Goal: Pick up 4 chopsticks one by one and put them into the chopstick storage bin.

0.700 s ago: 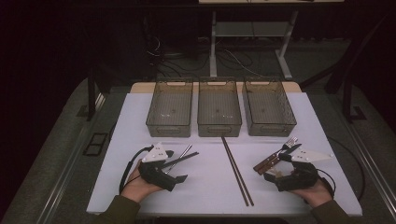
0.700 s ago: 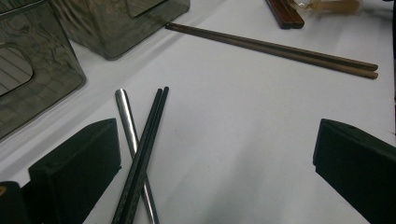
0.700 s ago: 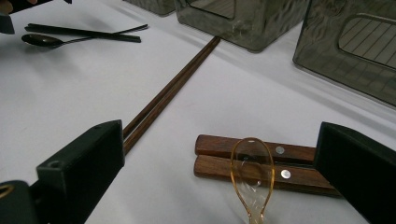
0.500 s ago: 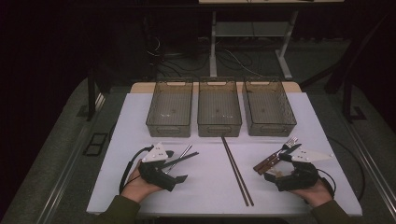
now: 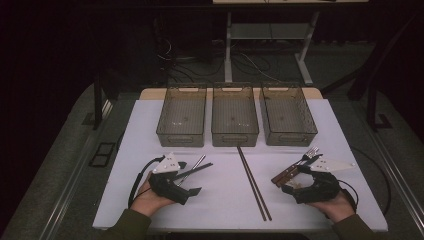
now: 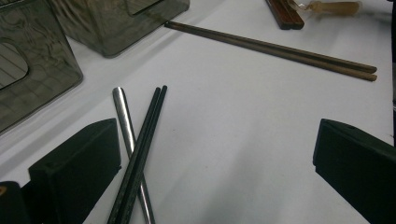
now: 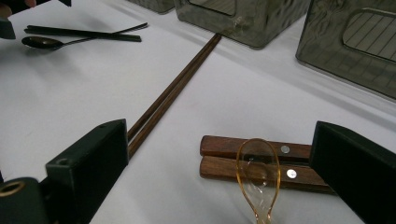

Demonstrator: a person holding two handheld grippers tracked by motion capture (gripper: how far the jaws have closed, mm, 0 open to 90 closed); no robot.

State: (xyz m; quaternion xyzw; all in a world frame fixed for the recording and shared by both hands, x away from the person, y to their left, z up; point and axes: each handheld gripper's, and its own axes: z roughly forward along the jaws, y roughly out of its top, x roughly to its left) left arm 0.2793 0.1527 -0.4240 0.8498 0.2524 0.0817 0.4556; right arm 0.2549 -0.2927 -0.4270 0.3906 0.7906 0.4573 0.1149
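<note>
A white surface (image 5: 220,200) fills the lower half of the high view, with a strip of bare wood showing at its far edge. Around it the floor is grey carpet, and the room behind is dark. At the top centre of the frame stand the pale legs of another table (image 5: 265,45), with loose cables (image 5: 175,60) on the floor to their left.

Three smoky clear bins (image 5: 233,117) stand side by side in a row across the middle of the frame, at the far part of the surface. Brown chopsticks (image 5: 253,182) lie as a pair in the lower centre, running from just below the middle bin down toward the near edge.

The left tool (image 5: 192,179) rests at lower left, held in a hand (image 5: 150,200), its jaws wide apart and holding nothing. In the left gripper view the black chopsticks (image 6: 140,154) and a metal handle (image 6: 130,140) cross each other on the surface just inside its left jaw.

The right tool (image 5: 287,181) rests at lower right in the other hand (image 5: 335,205), jaws also spread and gripping nothing. In the right gripper view two wooden handles (image 7: 224,161) lie side by side between its jaws, with an amber plastic spoon (image 7: 258,179) lying over them. In the high view a fork (image 5: 311,152) points up and right from these handles.
</note>
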